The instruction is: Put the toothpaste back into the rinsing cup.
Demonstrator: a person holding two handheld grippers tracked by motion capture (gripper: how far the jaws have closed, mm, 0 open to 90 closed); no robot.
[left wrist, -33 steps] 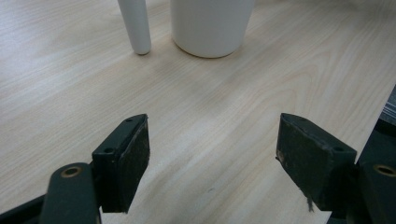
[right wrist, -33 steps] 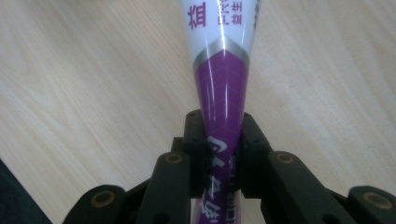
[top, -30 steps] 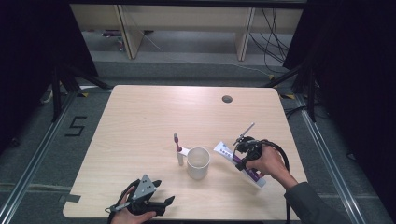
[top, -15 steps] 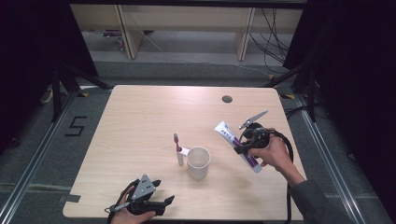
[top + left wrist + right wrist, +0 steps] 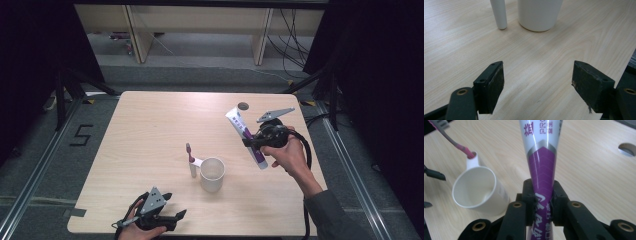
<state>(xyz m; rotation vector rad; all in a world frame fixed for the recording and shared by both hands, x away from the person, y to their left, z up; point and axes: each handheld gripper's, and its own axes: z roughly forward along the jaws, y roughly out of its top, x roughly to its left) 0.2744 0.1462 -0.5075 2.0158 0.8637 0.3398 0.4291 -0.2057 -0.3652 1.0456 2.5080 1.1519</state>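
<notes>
Right fingers: the pads [image 5: 554,202] are clamped on the purple lower part of the toothpaste tube [image 5: 541,170], one on each side, with the tube's white printed end running up and away from them.
Right gripper: the right gripper [image 5: 256,143] is held off the table [image 5: 150,125], at its right side, with the tube slanting up and to the left out of the jaws.
Left fingers: the pads [image 5: 496,85] stand wide apart with nothing between them, only bare wood below.
Left gripper: the left gripper [image 5: 172,220] rests low at the near edge of the table, idle by the look of it.
Cup: the white cup [image 5: 212,174] stands upright and empty, ahead of the left fingers and down-left of the right ones, well apart from the tube.
Toothbrush: the toothbrush [image 5: 190,159] stands upright just beside the cup on its left; whether it touches the cup I cannot tell.
Done: the tube is picked up and clear of the table, firmly gripped.
Left: judging by the layout, the tube has yet to be carried over to the cup and lowered in or set beside the brush; the open mouth of the cup faces up, so a drop-in looks feasible.
Risk: the grip sits at the flat crimped end, so the tube could swing as it is tipped.
</notes>
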